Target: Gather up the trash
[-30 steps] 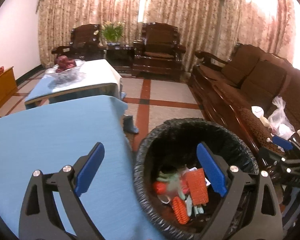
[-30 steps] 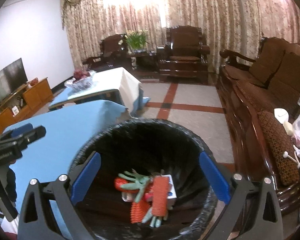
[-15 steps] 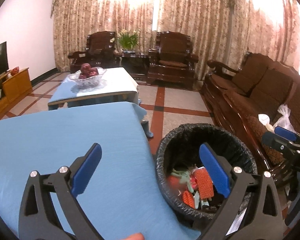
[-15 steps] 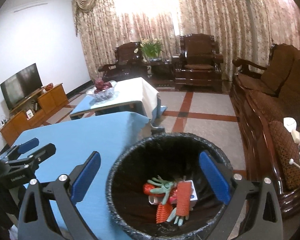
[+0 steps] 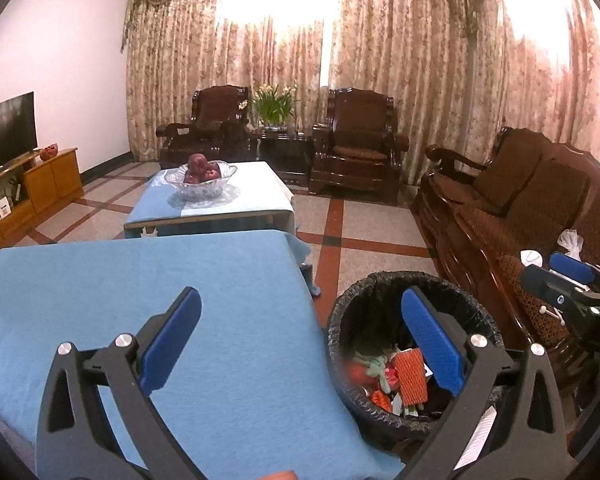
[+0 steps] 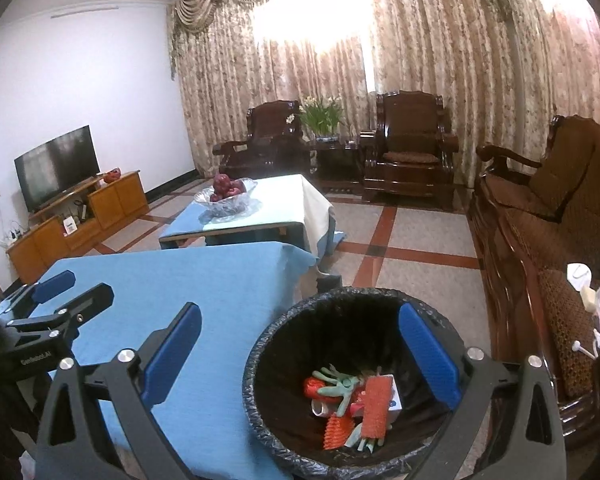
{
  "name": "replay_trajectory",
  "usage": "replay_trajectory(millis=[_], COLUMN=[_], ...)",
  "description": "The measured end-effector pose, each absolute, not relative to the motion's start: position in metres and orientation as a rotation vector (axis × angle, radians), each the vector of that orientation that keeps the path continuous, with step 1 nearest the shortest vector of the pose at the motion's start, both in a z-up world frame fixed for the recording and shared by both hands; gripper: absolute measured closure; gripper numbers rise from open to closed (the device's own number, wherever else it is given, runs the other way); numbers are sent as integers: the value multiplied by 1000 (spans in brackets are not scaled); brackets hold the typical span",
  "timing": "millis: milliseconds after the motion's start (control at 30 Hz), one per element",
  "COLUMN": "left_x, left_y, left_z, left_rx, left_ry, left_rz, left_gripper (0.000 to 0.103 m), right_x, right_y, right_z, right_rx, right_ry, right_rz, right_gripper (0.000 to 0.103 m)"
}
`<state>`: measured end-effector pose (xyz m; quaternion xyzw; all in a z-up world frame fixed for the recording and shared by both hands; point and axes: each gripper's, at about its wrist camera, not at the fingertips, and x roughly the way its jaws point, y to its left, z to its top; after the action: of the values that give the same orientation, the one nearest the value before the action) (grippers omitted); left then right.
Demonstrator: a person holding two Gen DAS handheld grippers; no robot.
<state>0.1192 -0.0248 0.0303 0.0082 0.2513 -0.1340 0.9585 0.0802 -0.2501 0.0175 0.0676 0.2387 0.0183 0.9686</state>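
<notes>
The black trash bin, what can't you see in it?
- Black bag-lined trash bin, left wrist view: the left tool's blue pad covers some contents.
- Right wrist view: items under the orange mesh sleeve are buried.
- White box's label: too small.

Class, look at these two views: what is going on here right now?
A person holds two grippers above a blue table and a lined bin beside it. The left gripper and the right gripper are both open and carry nothing. Trash lies in the bin, including orange foam netting and a green glove. No trash shows on the table.
</notes>
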Motion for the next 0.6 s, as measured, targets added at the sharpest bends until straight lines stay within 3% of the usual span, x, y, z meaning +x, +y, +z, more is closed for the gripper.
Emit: replay_trajectory(millis=[600], left_x=[99], left_y=[-19], left_z=[42], left_rx=[18], left_ry=[470], left_rz=[-264], left_gripper=[5], right_x=[67], right_y=[-239], right_z=[25], right_rx=[90], right_ry=[444], right_rz=[30], right_gripper=[6])
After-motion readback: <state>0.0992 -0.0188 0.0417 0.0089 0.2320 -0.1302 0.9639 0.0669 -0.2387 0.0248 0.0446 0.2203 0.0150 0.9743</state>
